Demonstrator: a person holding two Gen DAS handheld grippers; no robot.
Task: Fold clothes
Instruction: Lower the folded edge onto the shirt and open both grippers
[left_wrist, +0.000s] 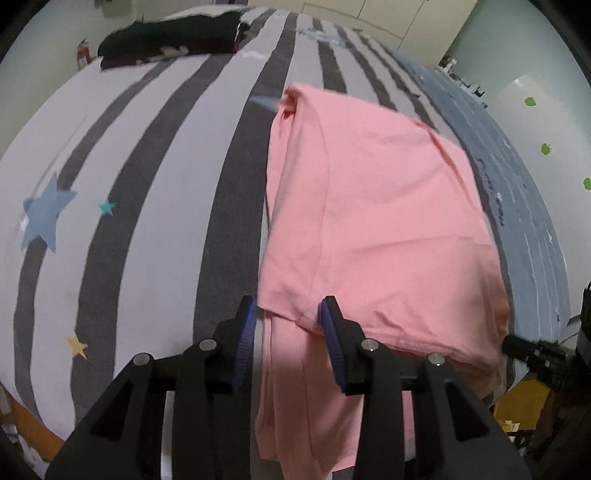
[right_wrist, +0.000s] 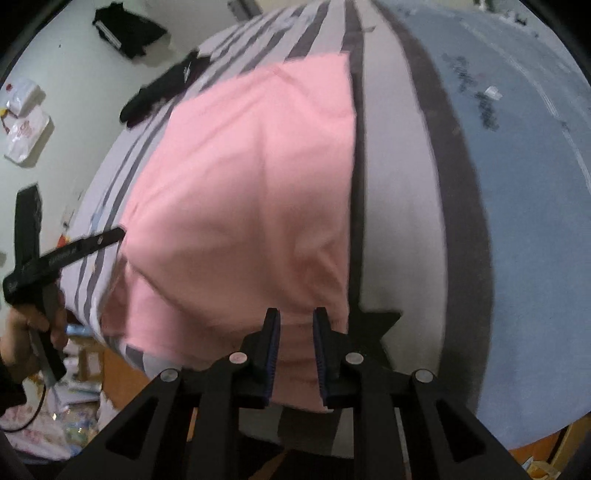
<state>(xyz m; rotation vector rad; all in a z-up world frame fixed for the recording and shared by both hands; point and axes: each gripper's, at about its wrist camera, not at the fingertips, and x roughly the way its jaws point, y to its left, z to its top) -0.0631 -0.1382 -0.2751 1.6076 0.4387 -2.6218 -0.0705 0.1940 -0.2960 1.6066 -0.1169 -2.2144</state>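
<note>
Both grippers, left (left_wrist: 288, 314) and right (right_wrist: 294, 325), stand part-open around the shirt (left_wrist: 376, 221) hem (limp, light cotton); I'd pinch its corners.

Pink garment (left_wrist: 376, 221) on striped bedsheet (left_wrist: 147, 184), left gripper (left_wrist: 288, 314) jaws apart at hem.

Bare striped sheet (left_wrist: 155, 206) is lying open to the left of the pink garment (left_wrist: 369, 206), giving wide room to pass. A dark clothes pile (left_wrist: 173, 37) is blocking the far corner. Beside the garment's other edge, the blue cover (right_wrist: 517, 184) is lying flat and unobstructed.
</note>
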